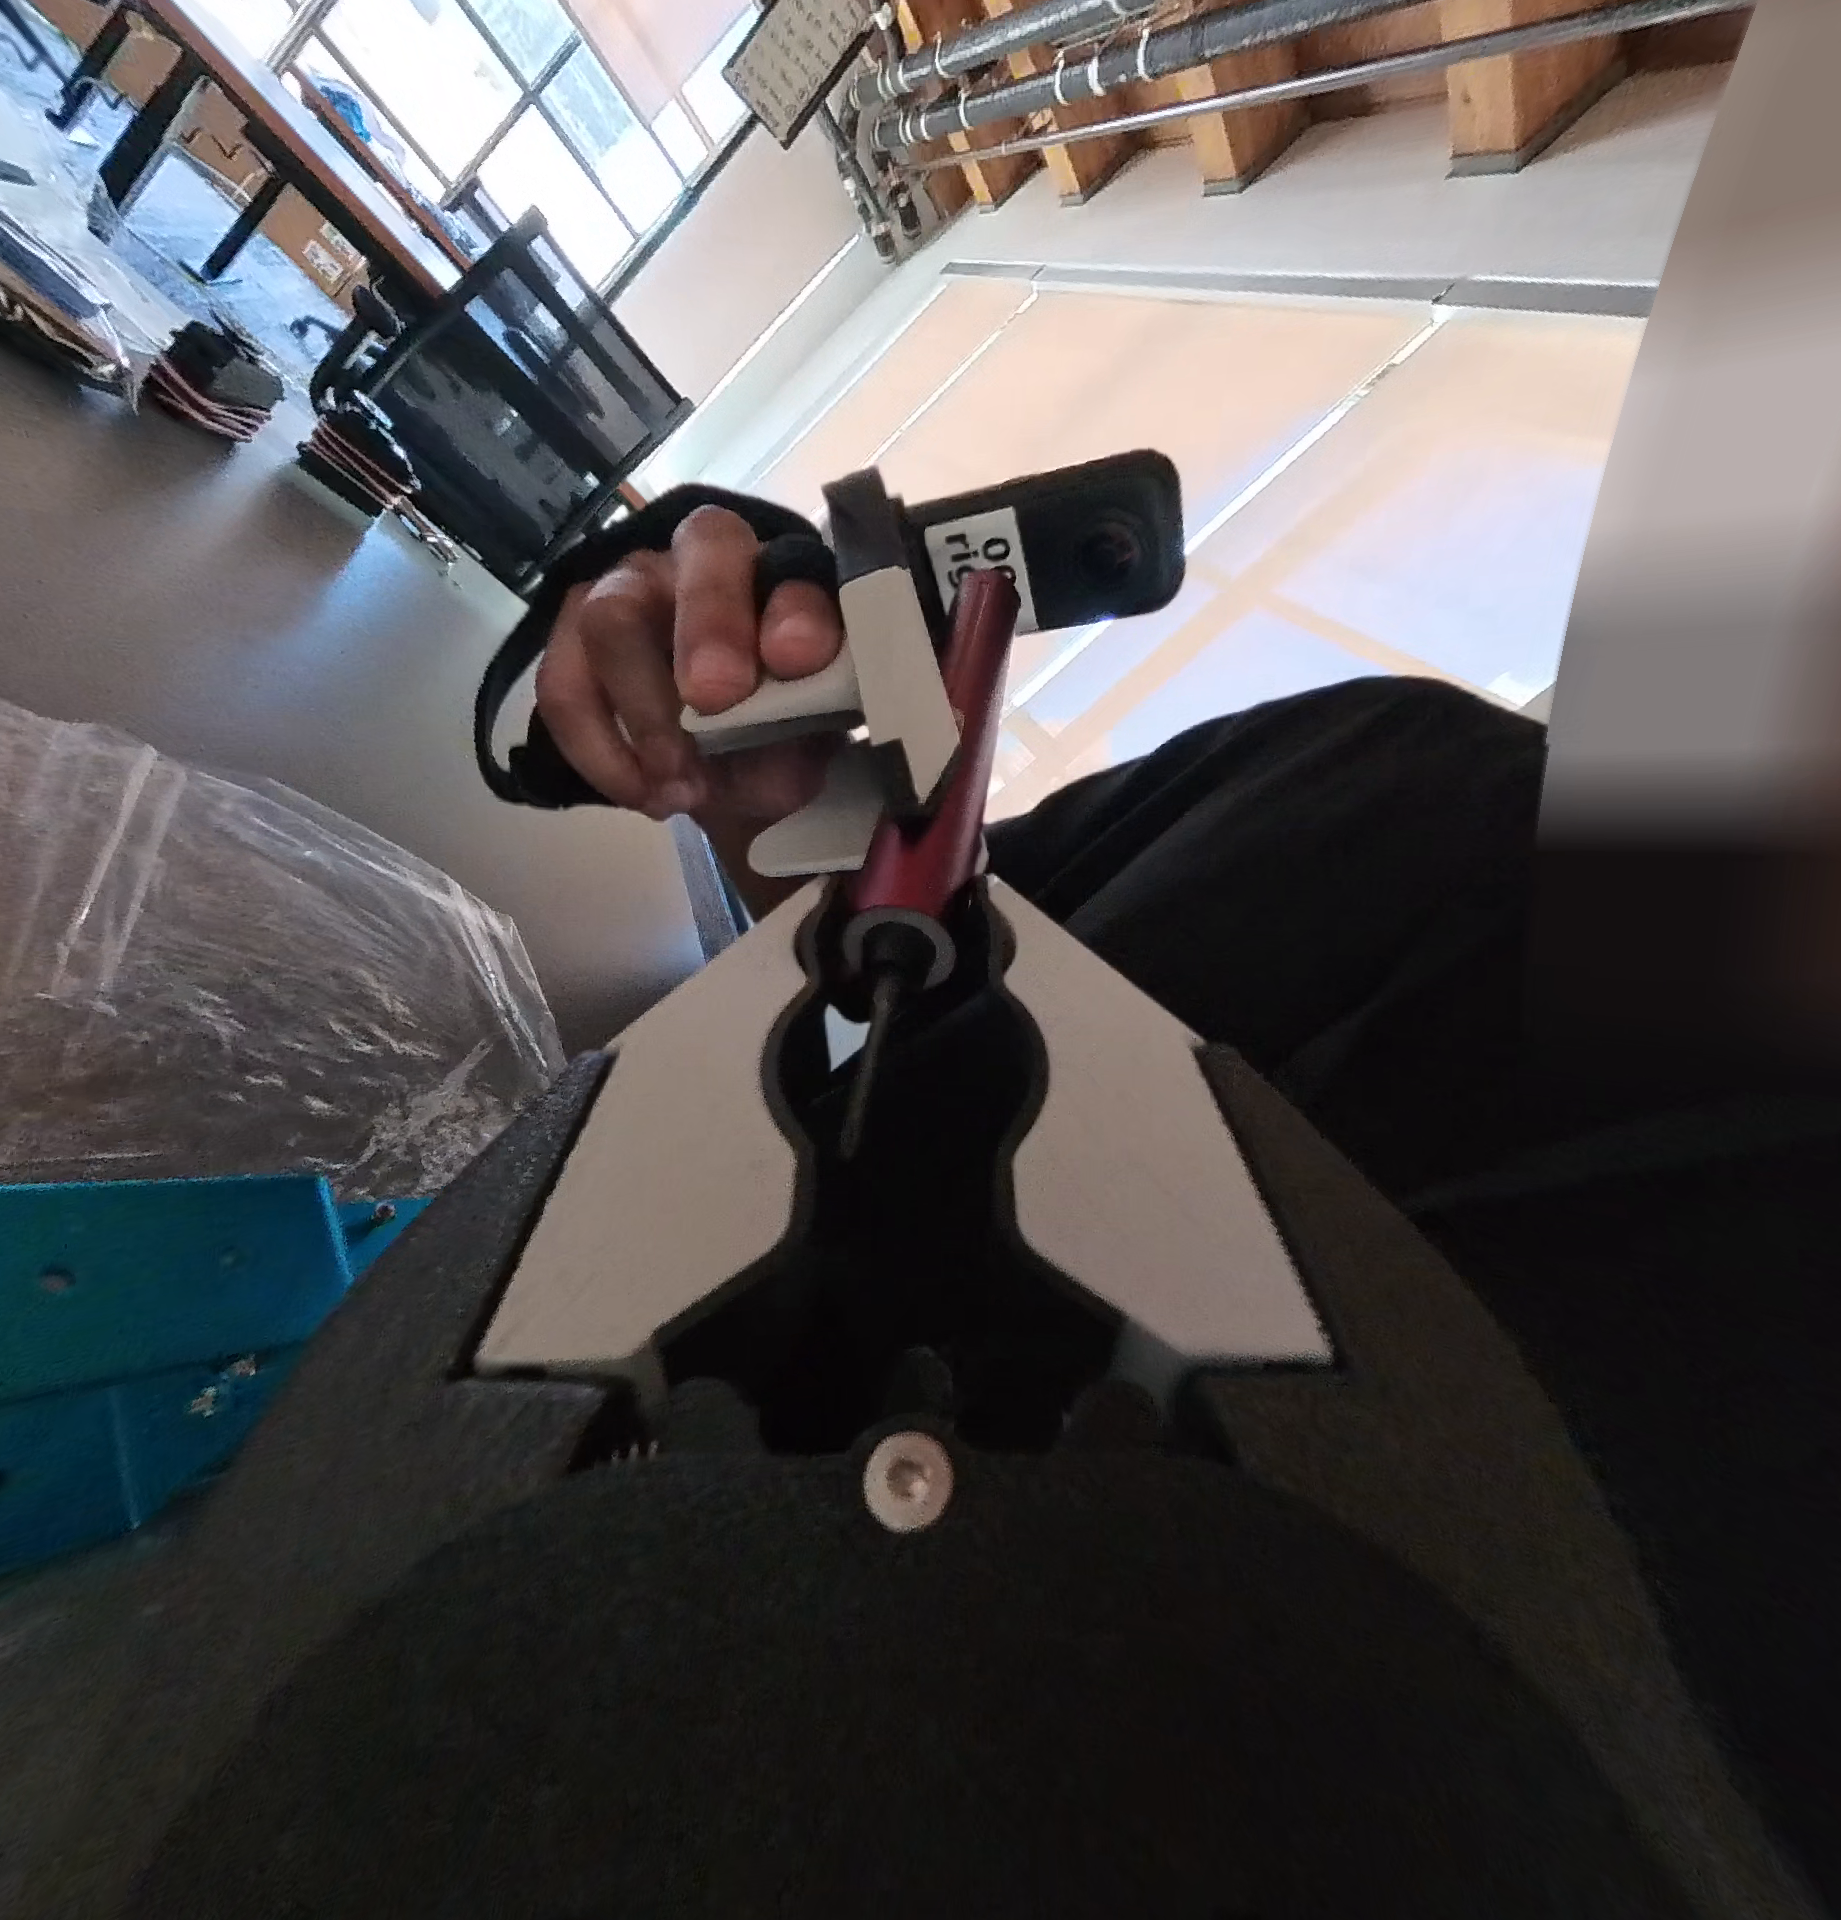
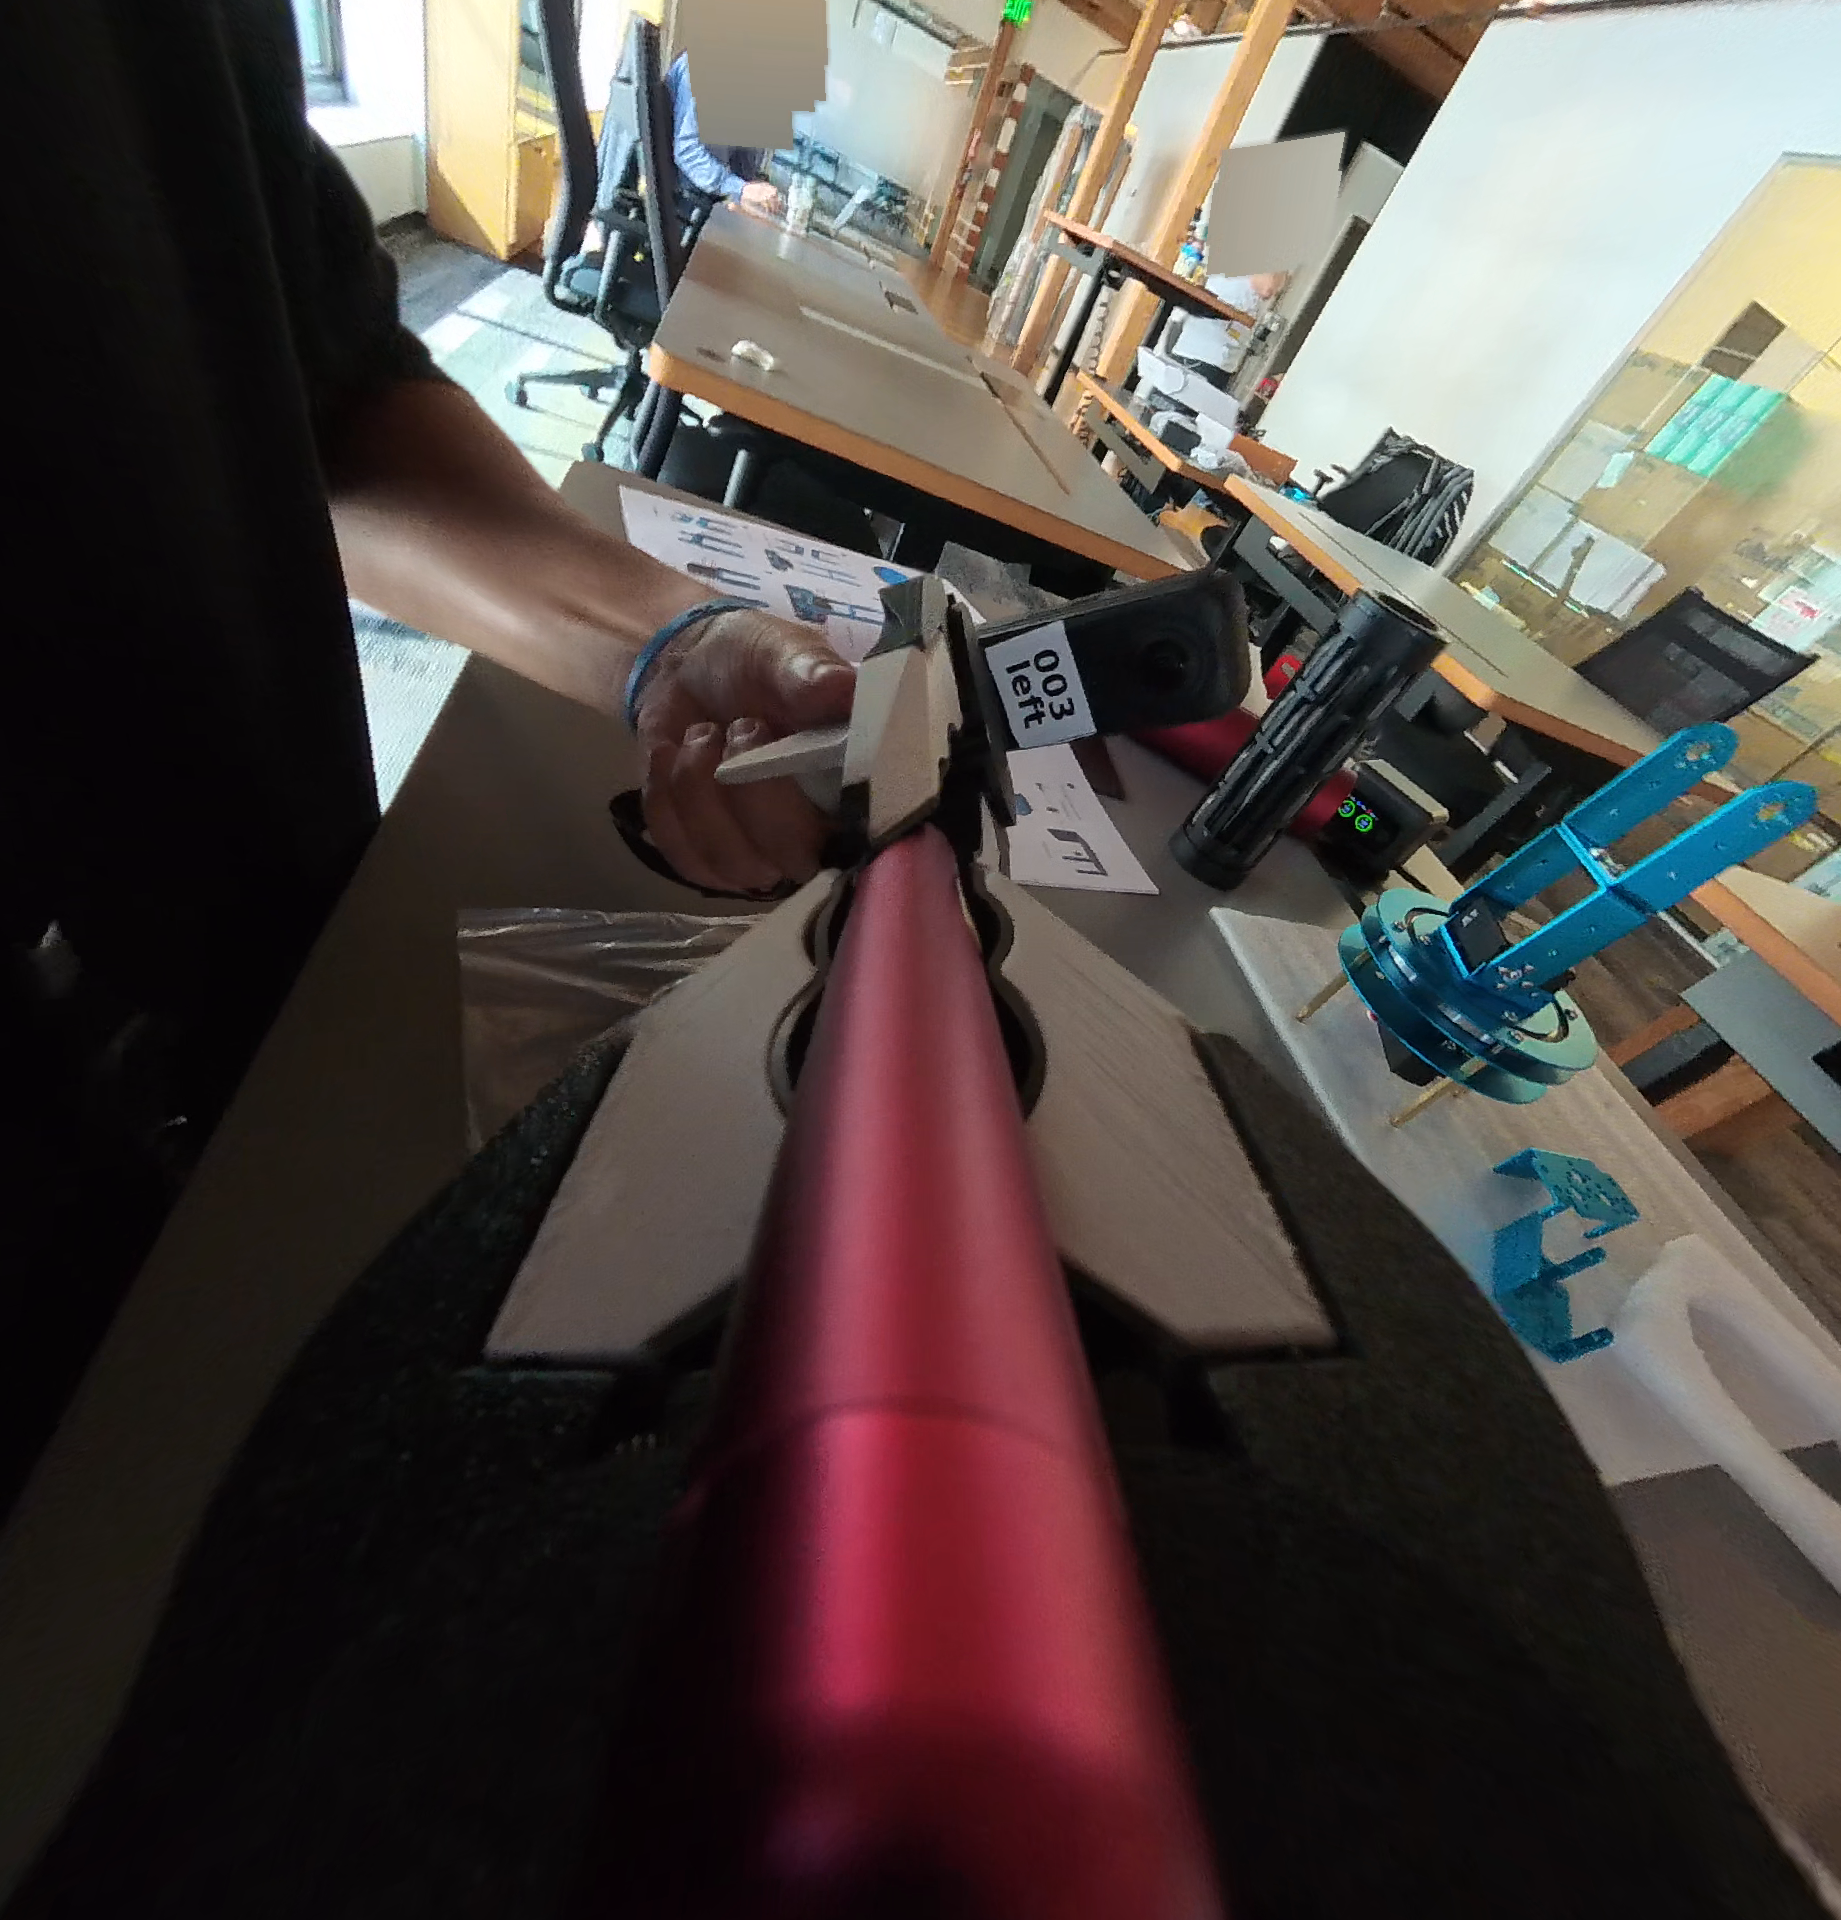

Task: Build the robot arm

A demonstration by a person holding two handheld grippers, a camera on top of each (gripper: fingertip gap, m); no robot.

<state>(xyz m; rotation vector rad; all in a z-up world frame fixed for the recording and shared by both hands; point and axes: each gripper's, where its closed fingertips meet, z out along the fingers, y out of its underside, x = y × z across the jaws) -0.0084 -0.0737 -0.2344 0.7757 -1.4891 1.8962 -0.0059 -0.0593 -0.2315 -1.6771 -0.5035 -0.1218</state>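
Note:
A red metal screwdriver with a thin dark bit runs between my two grippers, which face each other tip to tip. My right gripper is shut on its red barrel; it also shows in the left wrist view, held by a hand. My left gripper is closed around the tool's collar end, with the bit pointing back between its fingers. It shows in the right wrist view, held by a hand. The tool is held in the air above the grey table.
On the table to the right stand a blue metal arm on a round base, a loose blue bracket, white foam, a black ribbed cylinder and printed sheets. Blue plates and clear plastic wrap lie to the left. My two grippers' fingertips are within a few centimetres of each other.

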